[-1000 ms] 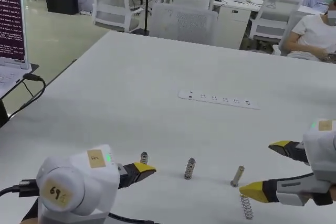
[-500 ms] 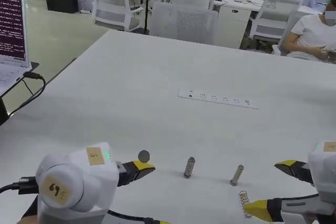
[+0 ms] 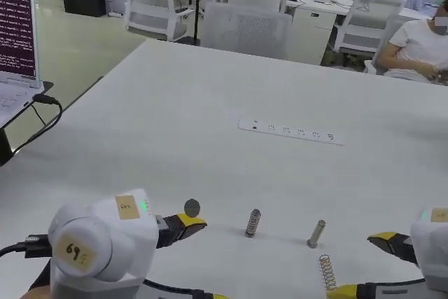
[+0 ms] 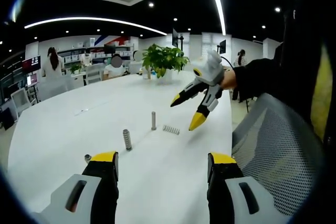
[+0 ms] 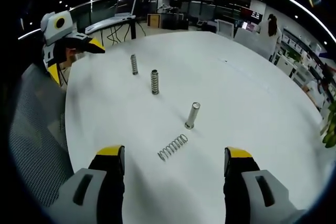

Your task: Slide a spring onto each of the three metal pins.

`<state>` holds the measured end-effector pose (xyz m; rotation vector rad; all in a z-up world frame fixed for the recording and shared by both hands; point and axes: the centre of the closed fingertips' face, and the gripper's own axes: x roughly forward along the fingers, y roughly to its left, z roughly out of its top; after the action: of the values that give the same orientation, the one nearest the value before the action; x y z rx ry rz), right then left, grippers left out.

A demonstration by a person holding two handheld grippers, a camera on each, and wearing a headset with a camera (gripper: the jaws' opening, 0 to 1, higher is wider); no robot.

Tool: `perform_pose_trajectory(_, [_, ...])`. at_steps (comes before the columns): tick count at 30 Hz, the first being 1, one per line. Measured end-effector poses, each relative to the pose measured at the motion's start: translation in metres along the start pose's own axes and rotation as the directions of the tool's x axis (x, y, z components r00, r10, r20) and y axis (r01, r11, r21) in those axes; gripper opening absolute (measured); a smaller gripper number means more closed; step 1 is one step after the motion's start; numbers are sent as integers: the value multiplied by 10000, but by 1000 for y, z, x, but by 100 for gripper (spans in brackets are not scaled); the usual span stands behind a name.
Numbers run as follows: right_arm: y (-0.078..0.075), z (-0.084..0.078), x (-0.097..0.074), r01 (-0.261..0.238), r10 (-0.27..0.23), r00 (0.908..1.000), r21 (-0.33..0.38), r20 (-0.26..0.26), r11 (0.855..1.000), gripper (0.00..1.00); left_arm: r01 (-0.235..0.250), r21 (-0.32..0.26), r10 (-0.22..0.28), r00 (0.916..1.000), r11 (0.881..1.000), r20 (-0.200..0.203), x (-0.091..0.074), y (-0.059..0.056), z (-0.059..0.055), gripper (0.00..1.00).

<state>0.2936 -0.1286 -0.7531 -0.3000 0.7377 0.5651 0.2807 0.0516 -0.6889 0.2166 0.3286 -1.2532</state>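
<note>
Three metal pins stand in a row near the front of the white table (image 3: 175, 103). The left pin (image 3: 192, 208) and the middle pin (image 3: 253, 223) each carry a spring. The right pin (image 3: 316, 233) is bare. A loose spring (image 3: 327, 272) lies flat just in front of it. My left gripper (image 3: 201, 260) is open, one tip close beside the left pin. My right gripper (image 3: 362, 264) is open too, near the loose spring and holding nothing. In the right gripper view the loose spring (image 5: 172, 147) lies between the jaws of the right gripper (image 5: 174, 152), before the bare pin (image 5: 192, 115). The left gripper (image 4: 164, 158) faces the row.
A white power strip (image 3: 290, 132) lies further back on the table. A laptop (image 3: 14, 33) and its cable (image 3: 42, 103) sit off the left edge. Office chairs (image 3: 245, 29) and seated people are behind the far edge.
My right gripper has drawn back toward the near right corner, away from the bare pin, and stays open. The left gripper has hardly moved. The loose spring lies where it was.
</note>
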Motion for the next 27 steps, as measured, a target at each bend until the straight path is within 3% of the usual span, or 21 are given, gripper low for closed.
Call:
perform_pose_trajectory(9, [3,-11,4,47,-42,9997,222,-229,9997,74,-2,0,2,10000,10000,-4,0,0,-1,65])
perform_pose_trajectory(17, [4,-11,9,138,-128,9992,283,-372,9995,66,10,-12,-10,10000,10000,3,0,0,-1,64])
perform_pose_trajectory(27, [5,-15,13,222,-204,9966,210,-797,9995,48,60,-19,-60,10000,10000,-12,0,-1,-3,63])
